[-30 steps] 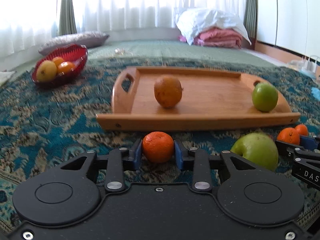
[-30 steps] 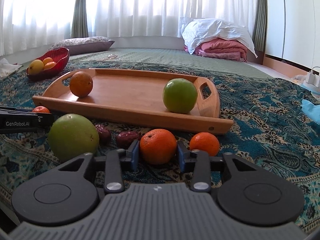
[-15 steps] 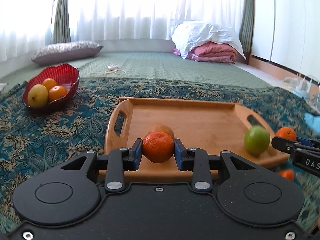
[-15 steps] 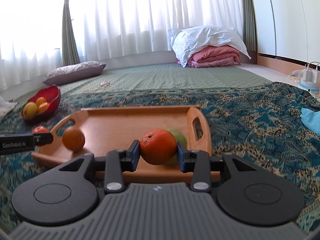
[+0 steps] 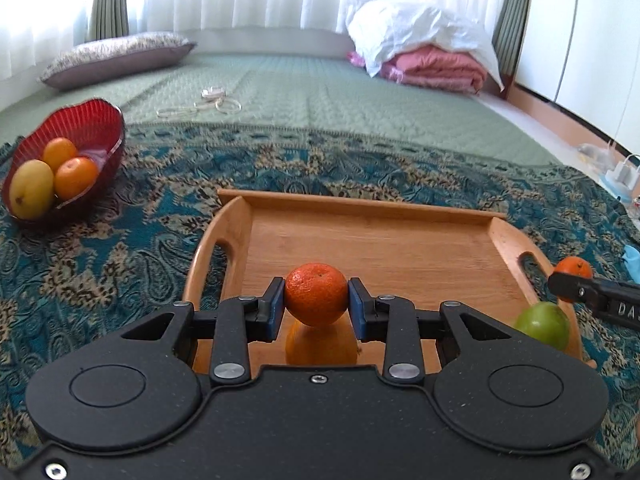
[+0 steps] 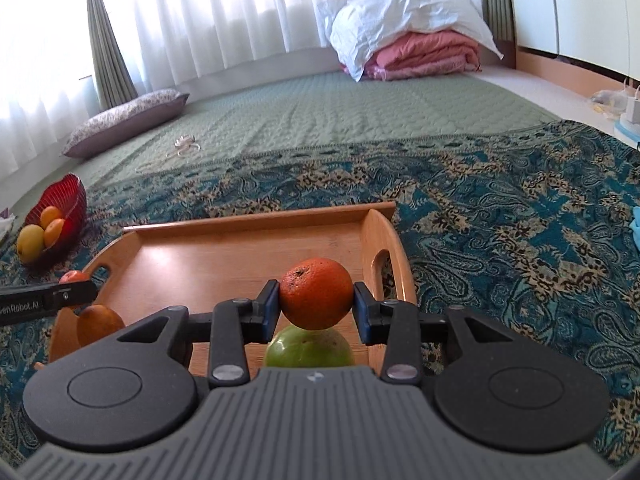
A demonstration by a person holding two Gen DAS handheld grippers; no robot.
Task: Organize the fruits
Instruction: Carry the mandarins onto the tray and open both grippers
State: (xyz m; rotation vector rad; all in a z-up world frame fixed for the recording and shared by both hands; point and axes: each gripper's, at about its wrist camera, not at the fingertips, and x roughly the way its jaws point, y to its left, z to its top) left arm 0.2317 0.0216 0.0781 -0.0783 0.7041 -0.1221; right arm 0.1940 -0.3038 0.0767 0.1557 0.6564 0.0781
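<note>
Tangerines (image 5: 315,299) (image 6: 315,299) sit clamped in both jaws above wooden tray (image 5: 360,204).

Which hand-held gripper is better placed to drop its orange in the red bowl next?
Left, probably. The red bowl lies off to the left of the tray, and the left hand-held gripper holds its orange over the tray's left end; the right hand-held gripper hangs over the far end.
</note>
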